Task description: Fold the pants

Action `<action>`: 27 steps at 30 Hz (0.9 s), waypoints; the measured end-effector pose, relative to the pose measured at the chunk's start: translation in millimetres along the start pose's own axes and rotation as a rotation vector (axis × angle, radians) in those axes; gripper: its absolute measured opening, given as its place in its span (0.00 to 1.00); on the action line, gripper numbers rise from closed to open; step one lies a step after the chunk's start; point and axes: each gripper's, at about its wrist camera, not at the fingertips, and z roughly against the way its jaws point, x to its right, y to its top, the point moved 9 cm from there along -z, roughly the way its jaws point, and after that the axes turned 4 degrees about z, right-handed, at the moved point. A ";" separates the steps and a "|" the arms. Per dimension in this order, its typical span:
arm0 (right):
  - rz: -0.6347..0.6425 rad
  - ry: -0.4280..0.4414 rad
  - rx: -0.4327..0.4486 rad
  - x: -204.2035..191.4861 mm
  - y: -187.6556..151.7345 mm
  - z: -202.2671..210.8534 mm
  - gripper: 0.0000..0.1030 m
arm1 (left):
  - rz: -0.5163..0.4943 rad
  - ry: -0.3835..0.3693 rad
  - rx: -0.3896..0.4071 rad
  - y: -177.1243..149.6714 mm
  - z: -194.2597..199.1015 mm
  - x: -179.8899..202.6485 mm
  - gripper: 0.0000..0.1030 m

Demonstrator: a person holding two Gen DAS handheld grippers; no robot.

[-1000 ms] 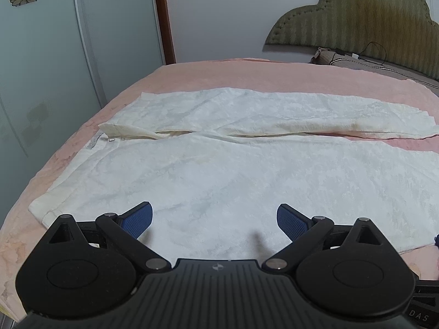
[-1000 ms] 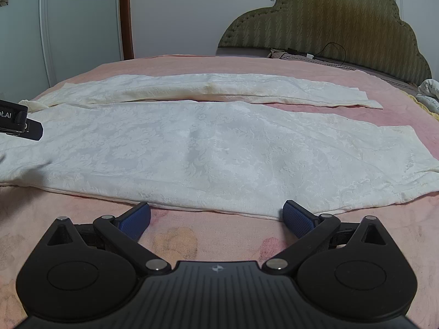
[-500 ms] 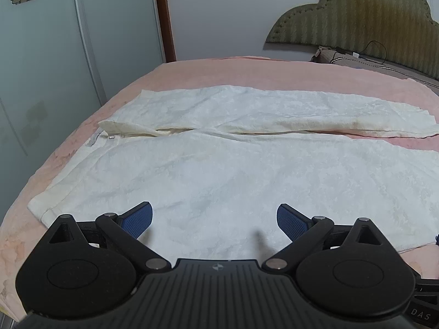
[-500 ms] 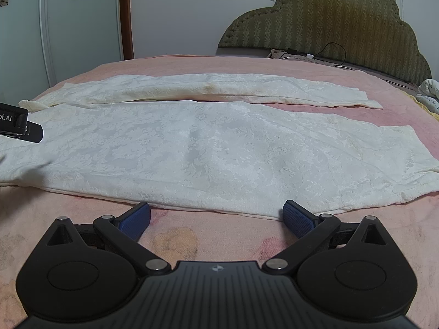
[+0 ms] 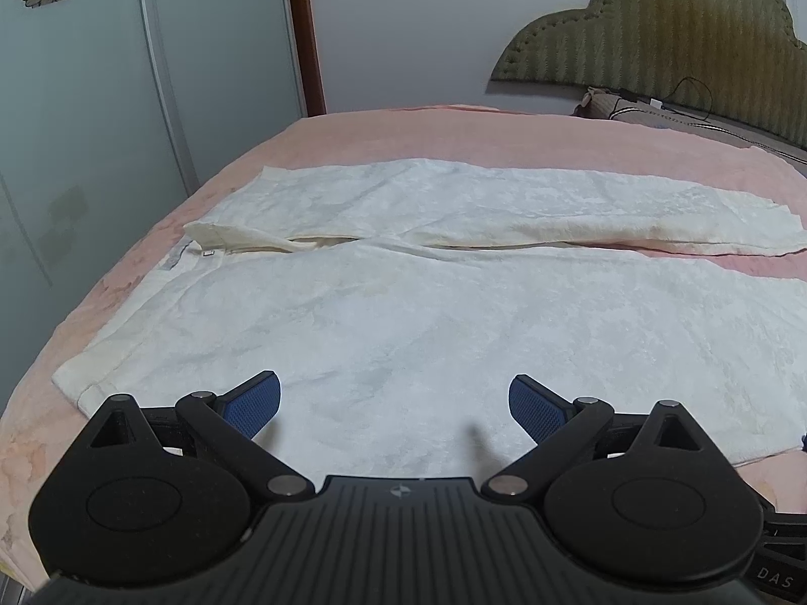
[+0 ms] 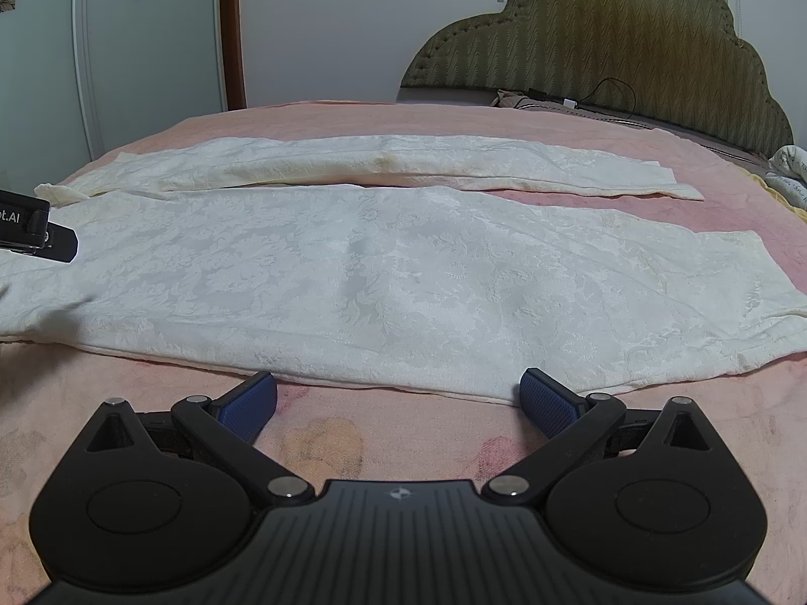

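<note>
Hovering with almost no shift since a second ago: left hand-held gripper (image 5: 394,398) released above pants (image 5: 428,312) near waistband; right hand-held gripper (image 6: 398,396) released at near hem; pants flat on bed (image 6: 353,121), fold not begun

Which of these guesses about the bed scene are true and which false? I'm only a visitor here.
1. The white pants lie spread flat on the pink bed. True.
2. The right gripper is clamping the fabric. False: it is open, holding nothing.
3. The left gripper is open over the pants. True.
4. The two legs are stacked. False: they lie side by side.
5. The headboard is bright red. False: it is olive green.
</note>
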 end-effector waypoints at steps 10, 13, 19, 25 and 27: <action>0.000 0.000 0.000 0.2 -0.1 -0.1 1.00 | 0.005 0.000 0.000 1.5 1.7 -1.5 0.96; 0.000 0.000 0.000 0.3 -0.1 -0.1 1.00 | 0.007 0.001 0.000 2.3 2.8 -2.3 0.96; 0.000 0.000 0.000 0.4 -0.1 -0.1 1.00 | 0.009 0.009 0.009 5.5 6.3 -6.0 0.96; 0.000 0.000 0.001 0.6 -0.2 0.0 1.00 | 0.002 0.007 -0.003 4.5 3.2 -3.2 0.96; 0.000 0.000 0.001 0.5 -0.1 -0.1 1.00 | -0.011 0.002 -0.009 2.1 2.2 -0.1 0.96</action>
